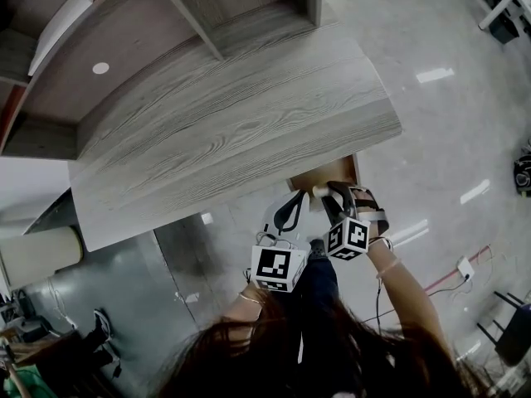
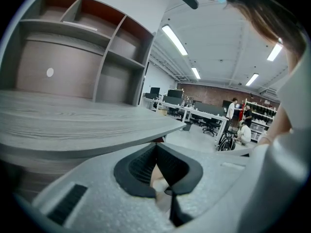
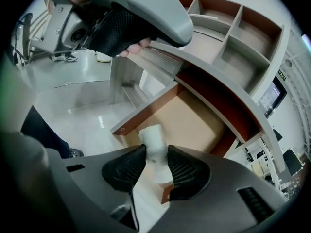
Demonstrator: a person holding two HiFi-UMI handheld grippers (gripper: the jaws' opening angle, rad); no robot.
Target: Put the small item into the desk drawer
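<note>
While the grey wood-grain counter [image 1: 232, 123] and its back shelves [image 1: 249, 7] are viewed from above, a tan drawer [image 3: 194, 125] is seen standing open under the counter's edge. The left gripper [image 2: 155, 147] is held near that edge, its jaws pressed together at the tips, with nothing plainly caught between them. The right gripper [image 3: 155, 153] is tilted down toward the drawer, its jaws pinching a small white roll [image 3: 151, 136], which is held over the drawer's front corner, not yet laid inside.
</note>
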